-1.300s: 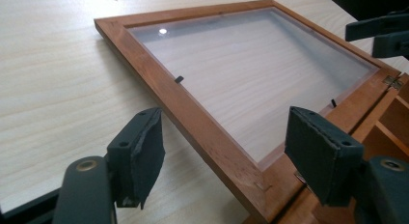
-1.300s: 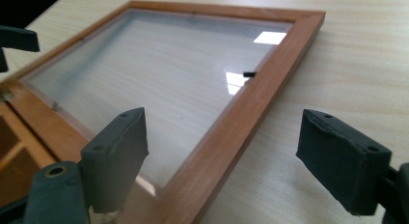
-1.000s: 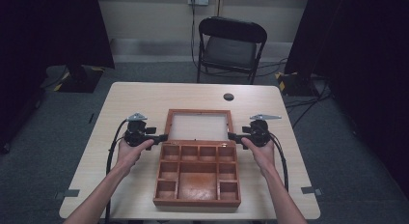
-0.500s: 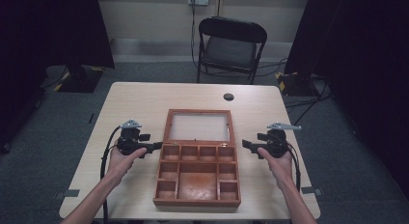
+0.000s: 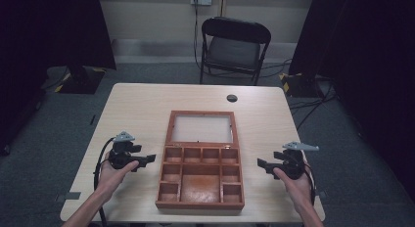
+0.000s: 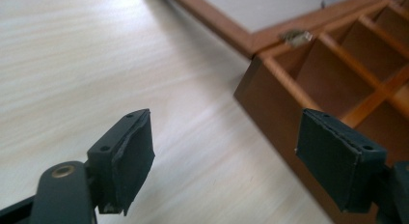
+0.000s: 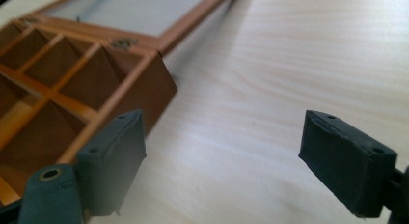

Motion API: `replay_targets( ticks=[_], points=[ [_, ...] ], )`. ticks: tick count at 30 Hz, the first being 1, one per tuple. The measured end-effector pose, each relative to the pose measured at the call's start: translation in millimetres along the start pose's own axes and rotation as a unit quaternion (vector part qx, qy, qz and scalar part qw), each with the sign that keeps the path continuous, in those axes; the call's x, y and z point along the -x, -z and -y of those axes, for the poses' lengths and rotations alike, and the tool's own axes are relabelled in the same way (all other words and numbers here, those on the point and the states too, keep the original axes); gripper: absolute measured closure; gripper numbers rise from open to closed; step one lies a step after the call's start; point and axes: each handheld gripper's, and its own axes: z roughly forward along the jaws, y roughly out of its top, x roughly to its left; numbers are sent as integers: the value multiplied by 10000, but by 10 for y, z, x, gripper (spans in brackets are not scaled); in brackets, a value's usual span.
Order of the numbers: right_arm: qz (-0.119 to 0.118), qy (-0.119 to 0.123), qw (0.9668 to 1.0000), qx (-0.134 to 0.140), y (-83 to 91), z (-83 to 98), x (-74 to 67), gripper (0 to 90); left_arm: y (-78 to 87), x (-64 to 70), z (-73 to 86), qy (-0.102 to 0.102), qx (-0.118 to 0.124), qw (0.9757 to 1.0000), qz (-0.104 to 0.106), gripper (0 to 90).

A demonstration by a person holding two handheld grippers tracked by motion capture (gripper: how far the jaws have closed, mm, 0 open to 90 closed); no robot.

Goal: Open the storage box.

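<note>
A brown wooden box (image 5: 199,204) with several empty compartments sits mid-table, its glass-panelled lid (image 5: 200,128) lying open flat behind it. My left gripper (image 5: 148,160) hovers a short way left of the box and points at its side. In the left gripper view the left gripper (image 6: 229,137) is open; its jaws have just been opening, with nothing between them and the box wall (image 6: 270,113) ahead. My right gripper (image 5: 261,164) stands off the box's right side. The right gripper (image 7: 226,137) is open and empty, with the box corner (image 7: 144,96) ahead to the left.
A black round grommet (image 5: 232,98) sits in the tabletop behind the lid. A black folding chair (image 5: 234,46) stands beyond the table's far edge. Bare tabletop (image 5: 132,114) lies on both sides of the box.
Both grippers have drawn away from the box's back corners, outward and toward the person. The right one has gone farther from the box than the left.
</note>
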Motion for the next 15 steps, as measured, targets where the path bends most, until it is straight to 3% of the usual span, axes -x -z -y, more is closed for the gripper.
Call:
replay_targets(
  ticks=[4, 6, 11, 15],
  points=[
    [112, -31, 9998, -144, 55, 103, 24, 153, 59, -66, 105, -69, -167, 9995, -274, 180],
    [117, -55, 9998, -157, 77, 133, 30, 153, 77, -108, 155, 29, -206, 9993, -301, 177],
    [264, 60, 9991, -341, 50, 221, 15, 154, 86, -153, 253, -42, -595, 9961, -652, 175],
    [408, 27, 9978, -522, -5, 310, 47, 154, 112, -217, 336, 8, -667, 9942, -847, 174]
  ],
)
